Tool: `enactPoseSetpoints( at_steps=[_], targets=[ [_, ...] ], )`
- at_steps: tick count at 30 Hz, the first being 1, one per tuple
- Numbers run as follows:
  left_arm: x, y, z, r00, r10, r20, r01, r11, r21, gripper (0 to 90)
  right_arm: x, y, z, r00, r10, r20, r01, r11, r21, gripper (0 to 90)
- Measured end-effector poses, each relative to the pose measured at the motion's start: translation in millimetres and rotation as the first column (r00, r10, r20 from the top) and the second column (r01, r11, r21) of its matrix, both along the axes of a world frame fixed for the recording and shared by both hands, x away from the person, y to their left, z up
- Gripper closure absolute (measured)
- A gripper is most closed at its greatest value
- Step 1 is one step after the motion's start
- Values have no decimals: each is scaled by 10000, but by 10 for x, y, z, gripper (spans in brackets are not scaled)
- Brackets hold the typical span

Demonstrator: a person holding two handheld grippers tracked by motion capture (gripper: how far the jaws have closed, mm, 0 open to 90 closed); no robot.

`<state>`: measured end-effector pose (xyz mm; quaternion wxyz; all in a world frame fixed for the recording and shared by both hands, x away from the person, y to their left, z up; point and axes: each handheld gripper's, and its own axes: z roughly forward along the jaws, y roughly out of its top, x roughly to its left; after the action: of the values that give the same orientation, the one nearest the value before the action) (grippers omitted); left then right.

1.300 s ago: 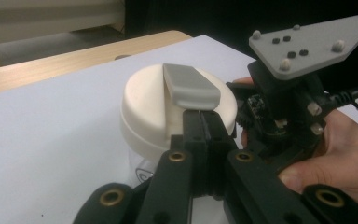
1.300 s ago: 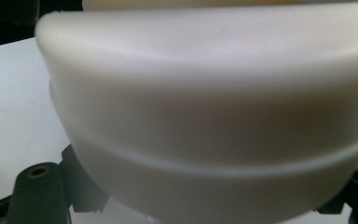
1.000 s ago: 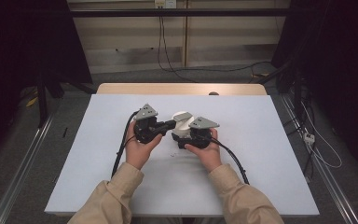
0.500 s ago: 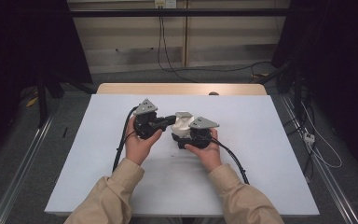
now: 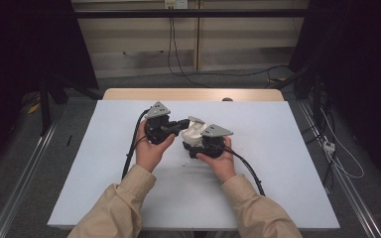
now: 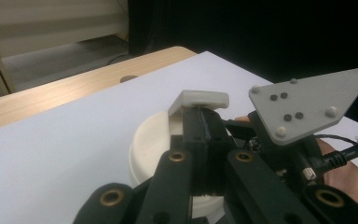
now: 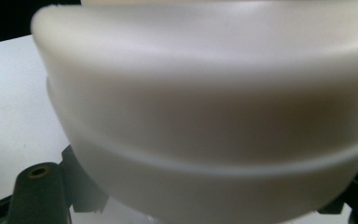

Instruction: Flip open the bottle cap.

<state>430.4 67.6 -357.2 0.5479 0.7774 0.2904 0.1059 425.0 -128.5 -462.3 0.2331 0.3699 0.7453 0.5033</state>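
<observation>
Left gripper (image 5: 182,124) clamped on cream container's (image 5: 194,133) flip tab (image 6: 199,99), right gripper (image 5: 191,147) at its five o'clock, clasping the container.

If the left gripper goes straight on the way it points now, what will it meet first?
Probably the white tab already pinched at its tips, standing up from the round white container. Beyond it lies the right gripper. The left gripper points right at both.

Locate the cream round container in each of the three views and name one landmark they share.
High view: cream container at table centre, between both grippers.
Left gripper view: centre, behind the shut jaws, which pinch its raised tab.
Right gripper view: close up, blurred, spanning the frame.
Shared landmark: the white tabletop.
</observation>
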Motion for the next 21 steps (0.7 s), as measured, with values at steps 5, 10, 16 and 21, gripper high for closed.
enactPoseSetpoints(
  at_steps=[5, 10, 16, 21],
  targets=[
    [11, -40, 37, 10000, -32, 63, 31, 10000, 29, 900, 0, 1, 0, 10000, -1, -3, 1, 10000, -8, 187],
    [25, -76, 59, 10000, -62, 78, 61, 10000, 37, 900, 0, 1, 0, 10000, -1, -8, 1, 10000, -10, 187],
    [51, -99, 65, 10000, -39, 72, 38, 10000, 53, 900, -1, 2, -1, 10000, -1, -9, 1, 10000, -27, 187],
    [76, -128, 89, 9999, -85, 79, 84, 9999, 116, 900, -1, 3, -1, 10000, 3, -26, -3, 10000, -19, 187]
  ],
)
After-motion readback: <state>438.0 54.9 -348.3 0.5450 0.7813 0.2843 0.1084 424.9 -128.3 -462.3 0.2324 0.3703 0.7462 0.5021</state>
